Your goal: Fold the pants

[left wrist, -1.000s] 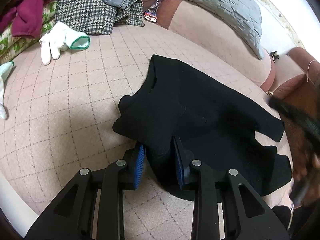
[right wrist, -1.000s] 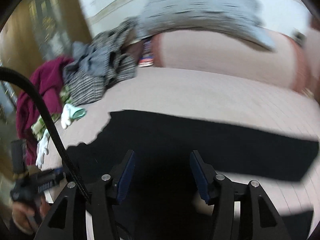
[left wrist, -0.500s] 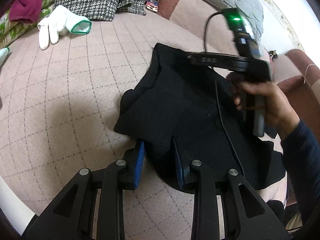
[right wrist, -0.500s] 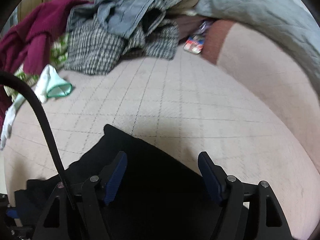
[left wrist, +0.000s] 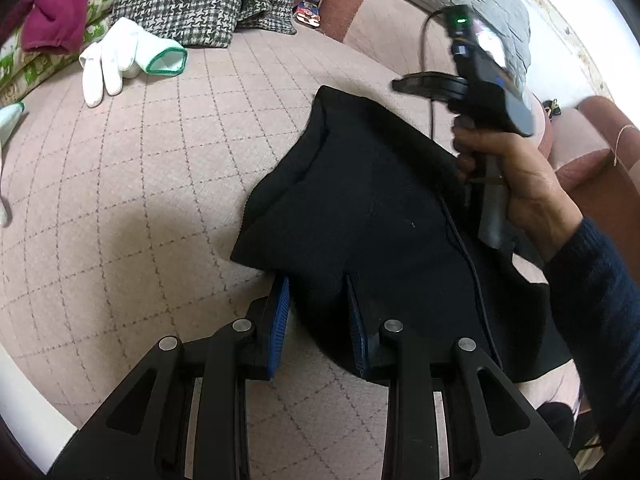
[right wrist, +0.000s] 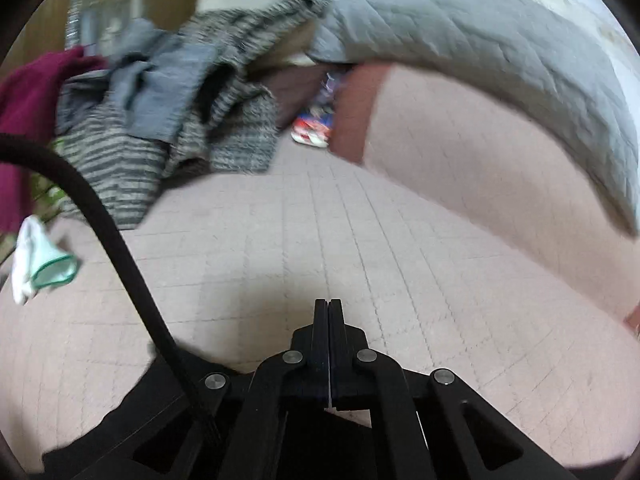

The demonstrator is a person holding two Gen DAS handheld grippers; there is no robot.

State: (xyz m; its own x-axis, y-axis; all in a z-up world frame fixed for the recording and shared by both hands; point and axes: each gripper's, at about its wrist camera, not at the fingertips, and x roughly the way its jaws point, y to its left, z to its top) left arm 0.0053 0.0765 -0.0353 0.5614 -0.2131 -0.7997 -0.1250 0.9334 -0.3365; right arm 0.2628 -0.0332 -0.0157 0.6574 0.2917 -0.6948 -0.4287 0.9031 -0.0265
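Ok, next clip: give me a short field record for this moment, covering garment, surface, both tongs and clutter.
garment: black pants, folded over, lying on the pink quilted cushion
left tongs: clamped on the near edge of the pants
right tongs: fingers pressed together, nothing visible between them; held above the pants in the right hand
clutter: white glove with green cuff, houndstooth garment, maroon garment, grey quilted blanket
image quality: right wrist view motion-blurred

One pair of black pants point(left wrist: 384, 216), two white gloves point(left wrist: 120, 60), two claws point(left wrist: 318, 312).
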